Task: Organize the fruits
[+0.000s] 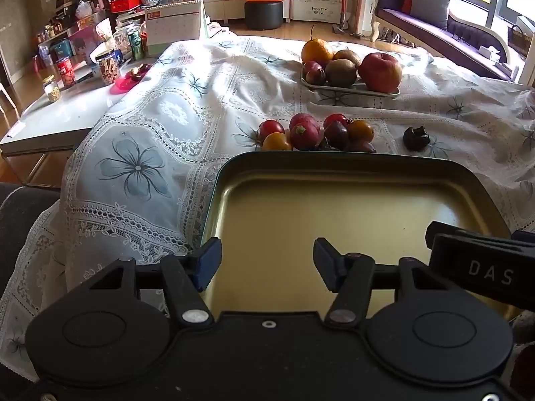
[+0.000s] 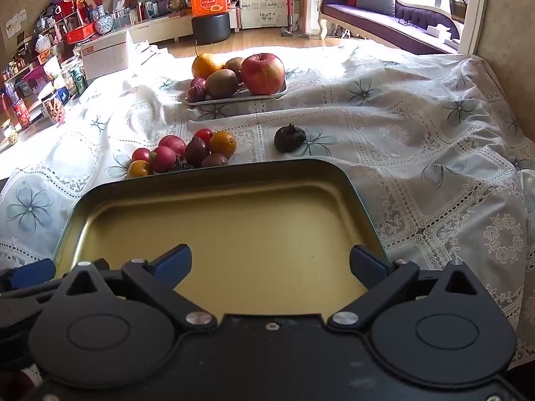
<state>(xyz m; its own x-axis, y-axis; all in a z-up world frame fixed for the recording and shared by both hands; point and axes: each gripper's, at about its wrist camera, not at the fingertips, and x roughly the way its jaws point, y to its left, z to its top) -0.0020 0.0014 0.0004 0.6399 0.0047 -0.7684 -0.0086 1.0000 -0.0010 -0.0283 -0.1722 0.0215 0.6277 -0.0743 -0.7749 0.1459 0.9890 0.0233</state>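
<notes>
Nearest in, the left gripper [image 1: 267, 260] hangs over the near-left part of the tin [image 1: 334, 167], jaws well apart, nothing between them. The right gripper [image 2: 269, 262] sits over the tin's [image 2: 214, 175] near-right part, jaws spread even wider, also empty. In the left view the right gripper's body pokes in at the right edge; in the right view a blue pad of the left one shows at the left edge.

The tin is a shallow, gold-lined tray with a dark rim, bare inside, resting on the lace cloth [image 1: 160, 127] with blue flowers that covers the bench.

Just past its far rim lies a cluster of small fruits [image 1: 314, 132], red, purple and orange ones bunched together and touching [image 2: 184, 155]. To their right, apart from the bunch, one dark fruit [image 1: 415, 138] sits alone on the cloth [image 2: 289, 138].

Farther back, a plate [image 1: 347, 89] carries a big red apple [image 1: 380, 72], two kiwis, a pear with its stem up, and two small purple fruits at the left [image 2: 234, 98].

Beyond the cloth: wooden floor, a black stool [image 1: 263, 15], a purple sofa [image 2: 384, 16].
</notes>
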